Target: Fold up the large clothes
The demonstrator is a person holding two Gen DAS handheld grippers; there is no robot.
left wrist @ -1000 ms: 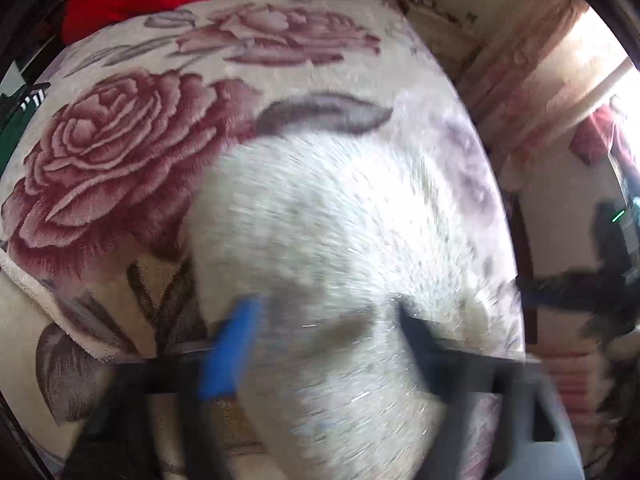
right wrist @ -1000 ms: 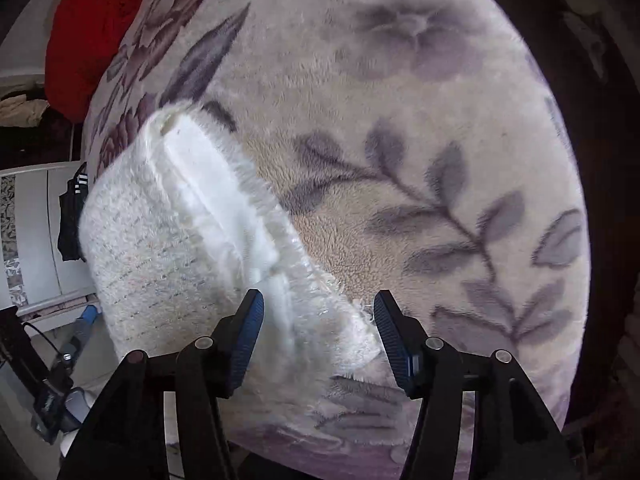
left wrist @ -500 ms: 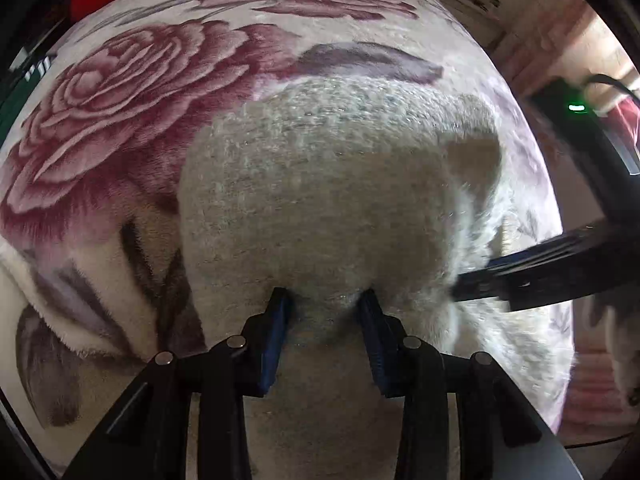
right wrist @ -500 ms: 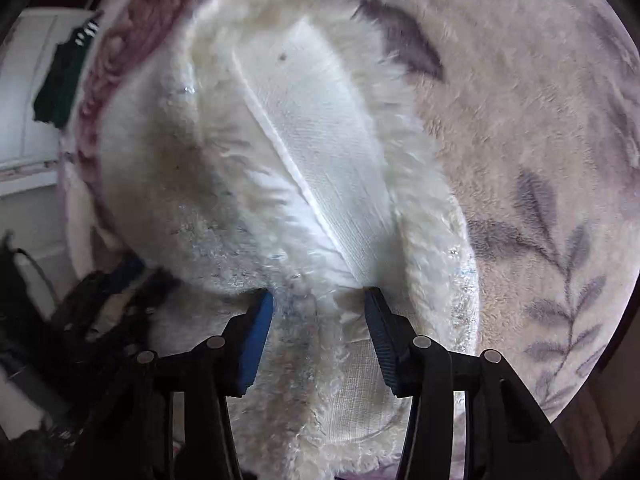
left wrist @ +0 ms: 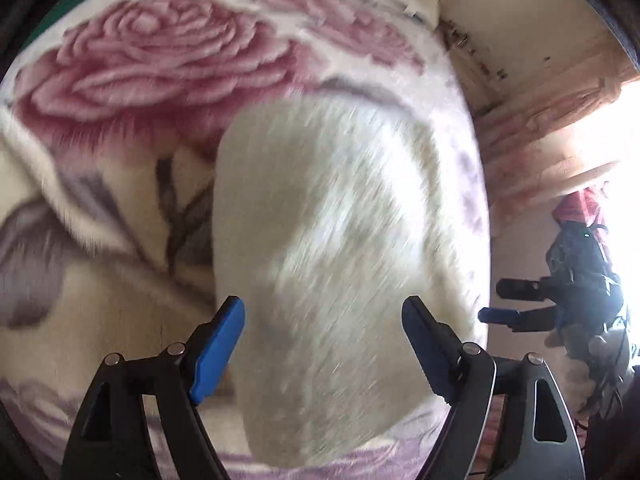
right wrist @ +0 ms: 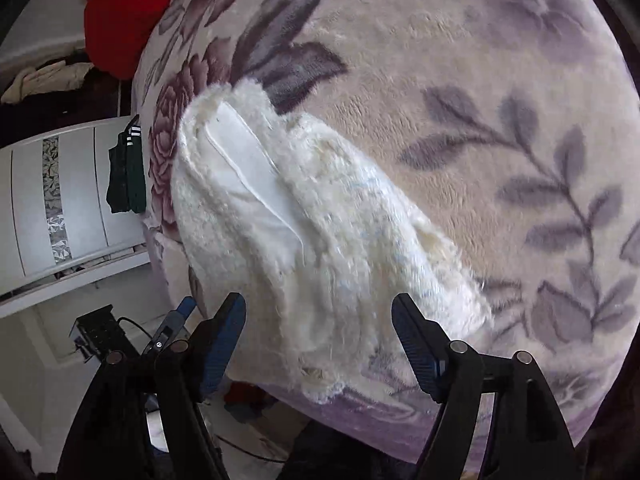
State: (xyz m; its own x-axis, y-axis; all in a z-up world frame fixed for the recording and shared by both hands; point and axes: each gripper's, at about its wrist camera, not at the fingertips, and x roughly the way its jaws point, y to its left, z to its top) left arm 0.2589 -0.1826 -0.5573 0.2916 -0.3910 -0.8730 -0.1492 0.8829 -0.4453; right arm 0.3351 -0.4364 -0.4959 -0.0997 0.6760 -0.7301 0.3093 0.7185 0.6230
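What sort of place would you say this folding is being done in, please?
Most likely a home bedroom. The fluffy white garment lies on a plush rose-print blanket that looks spread over a bed, a white panelled cabinet stands alongside, and other clothes lie about, such as a red garment.

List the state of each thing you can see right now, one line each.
Left tool: open, holding nothing.
Right tool: open, holding nothing.
White fleece garment: folded into a narrow bundle, lying on the blanket.
Floral blanket: spread flat under the garment.
Red cloth: bunched at the blanket's far edge.
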